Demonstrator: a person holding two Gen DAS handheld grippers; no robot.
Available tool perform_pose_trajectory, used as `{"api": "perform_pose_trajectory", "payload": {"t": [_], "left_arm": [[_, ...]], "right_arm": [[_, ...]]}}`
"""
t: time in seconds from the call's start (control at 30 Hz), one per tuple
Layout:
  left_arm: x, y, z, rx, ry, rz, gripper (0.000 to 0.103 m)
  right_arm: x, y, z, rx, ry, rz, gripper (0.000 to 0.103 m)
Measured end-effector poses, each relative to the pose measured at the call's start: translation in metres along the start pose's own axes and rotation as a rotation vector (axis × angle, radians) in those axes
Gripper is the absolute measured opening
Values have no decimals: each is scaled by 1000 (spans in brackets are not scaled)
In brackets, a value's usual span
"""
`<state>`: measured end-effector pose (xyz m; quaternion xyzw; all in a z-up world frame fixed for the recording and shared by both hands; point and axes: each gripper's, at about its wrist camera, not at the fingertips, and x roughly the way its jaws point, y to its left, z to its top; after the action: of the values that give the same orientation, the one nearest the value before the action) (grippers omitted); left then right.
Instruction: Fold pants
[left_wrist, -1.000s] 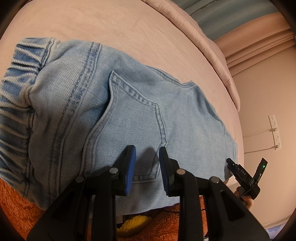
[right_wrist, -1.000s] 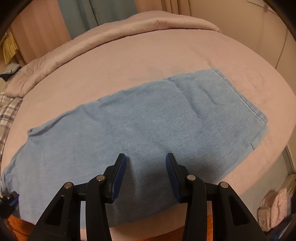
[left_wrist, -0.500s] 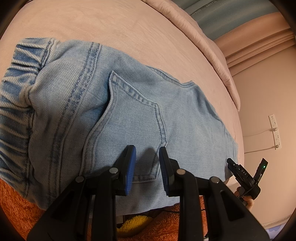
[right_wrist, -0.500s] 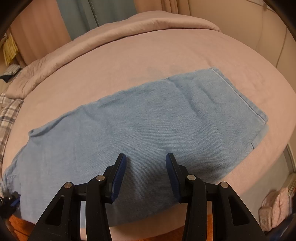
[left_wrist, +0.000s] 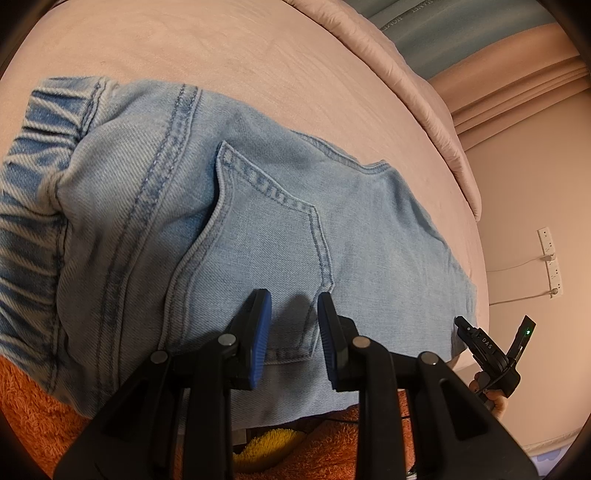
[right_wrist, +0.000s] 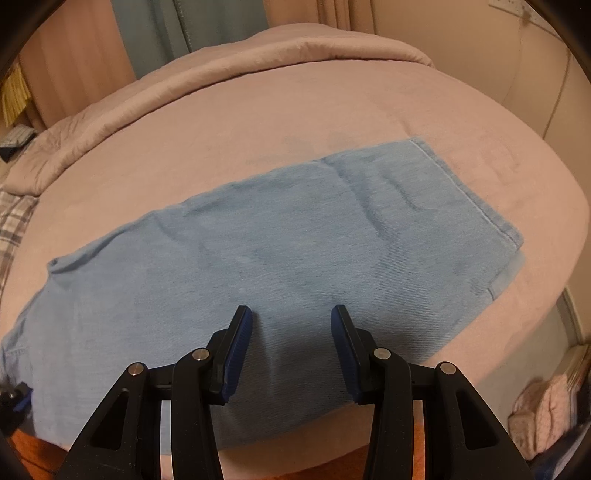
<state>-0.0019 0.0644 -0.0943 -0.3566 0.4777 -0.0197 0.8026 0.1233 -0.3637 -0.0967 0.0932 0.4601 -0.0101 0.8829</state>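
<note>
The pants (left_wrist: 236, 229) lay flat on the pink bed (left_wrist: 229, 48), waistband at the left and hems at the right. In the left wrist view the gathered waistband ran out of frame at the left edge, and the near edge of the denim was hidden behind the left gripper (left_wrist: 294, 317), which hung over the back pocket (left_wrist: 273, 254) with its fingers apart and nothing between them. Farther right, the right gripper (right_wrist: 291, 328) hung over the legs (right_wrist: 295, 236), released too, empty; its body covered the near hem. Nothing had shifted since the earlier frames: both grippers and the cloth stayed put.
</note>
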Motion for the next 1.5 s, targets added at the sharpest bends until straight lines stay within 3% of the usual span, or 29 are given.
{"api": "perform_pose_trajectory", "payload": {"t": [0.27,0.53,0.83,0.97,1.13,1.3,1.4,1.5], "left_arm": [[0,0,0,2,0,2,26],[1,0,-1,2,-3,1,26],[1,1,1,-6,5,6,26],[1,-5,8,3,41,10,34],[1,-31,21,62,53,32,35],[14,-78,46,185,-3,38,45],[37,-93,66,204,1,50,43],[67,-105,82,220,40,3,43]], "right_arm": [[-2,-12,0,21,-11,-32,43],[2,-17,2,-8,-24,-136,43],[3,-32,11,16,-27,-159,43],[3,-44,16,24,-37,-240,43],[2,-70,22,80,-34,-199,43],[-8,-93,38,124,-58,-285,43],[-18,-115,53,181,-98,-251,44],[-27,-134,73,221,-129,-209,55]]}}
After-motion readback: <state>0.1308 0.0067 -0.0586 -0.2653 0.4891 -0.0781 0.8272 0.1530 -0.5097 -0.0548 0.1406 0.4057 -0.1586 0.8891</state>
